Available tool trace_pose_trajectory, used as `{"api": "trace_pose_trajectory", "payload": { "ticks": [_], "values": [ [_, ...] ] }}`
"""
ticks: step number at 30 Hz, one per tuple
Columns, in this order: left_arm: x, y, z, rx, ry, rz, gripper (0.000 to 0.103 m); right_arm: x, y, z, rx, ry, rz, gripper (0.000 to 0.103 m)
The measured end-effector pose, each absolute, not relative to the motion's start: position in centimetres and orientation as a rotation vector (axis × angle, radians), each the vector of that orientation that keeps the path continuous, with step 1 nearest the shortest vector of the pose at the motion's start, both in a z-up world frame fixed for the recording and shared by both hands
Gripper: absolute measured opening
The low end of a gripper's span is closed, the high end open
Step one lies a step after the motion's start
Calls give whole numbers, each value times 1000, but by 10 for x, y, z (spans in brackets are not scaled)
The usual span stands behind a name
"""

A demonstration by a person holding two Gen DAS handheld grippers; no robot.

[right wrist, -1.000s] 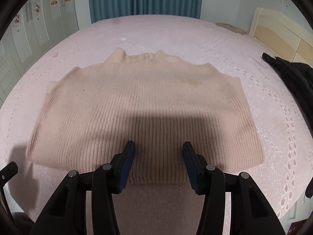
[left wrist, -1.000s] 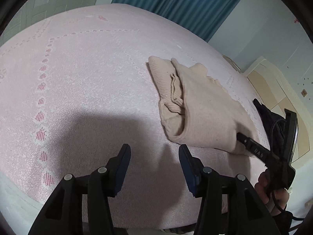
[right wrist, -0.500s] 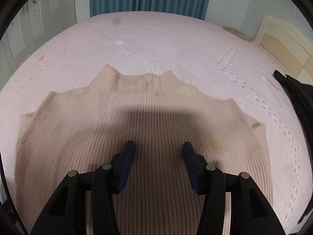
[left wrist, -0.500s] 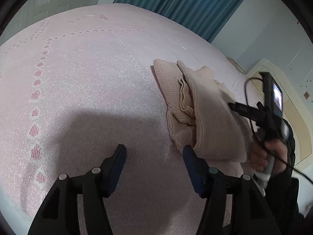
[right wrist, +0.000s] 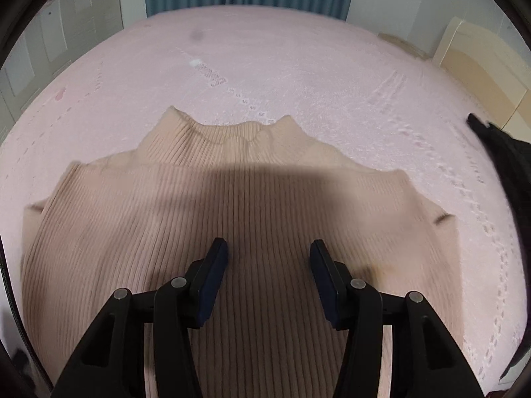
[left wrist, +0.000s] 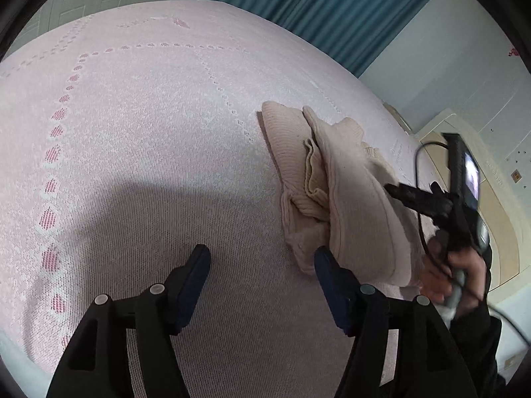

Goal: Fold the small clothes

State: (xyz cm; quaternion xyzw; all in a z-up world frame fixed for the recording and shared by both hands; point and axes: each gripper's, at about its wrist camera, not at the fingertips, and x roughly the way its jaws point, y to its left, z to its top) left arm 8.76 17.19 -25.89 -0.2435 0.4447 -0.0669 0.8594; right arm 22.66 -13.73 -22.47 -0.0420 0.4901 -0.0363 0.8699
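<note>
One beige sweater, two empty grippers

Sweater flat on bed; dark garment right, apart.

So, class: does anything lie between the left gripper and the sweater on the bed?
Nothing visible does. Only bare bedspread lies between the open left gripper and the sweater; the right gripper is over its far side.

My left black plastic two-finger gripper has dark blue pads and silver pivot screws; my right black gripper matches it, trailing a thin black cable past my black sleeve.
</note>
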Motion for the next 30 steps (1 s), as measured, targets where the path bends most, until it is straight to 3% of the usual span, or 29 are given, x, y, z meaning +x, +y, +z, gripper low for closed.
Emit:
{"api": "trace_pose_trajectory", "payload": {
  "ticks": [7,16,22,30],
  "values": [
    [81,162,-257,-475,941,-135,65,170,-138,-216,-65,1025,-50,50],
    [79,164,-262,-674,949,-315,63,102,-153,-219,-67,1014,23,50],
    [94,135,-263,-659,970,-339,63,74,-176,-201,-88,919,-23,49],
    [127,133,-276,-813,976,-266,63,68,-243,-177,112,868,-47,49]
  ]
}}
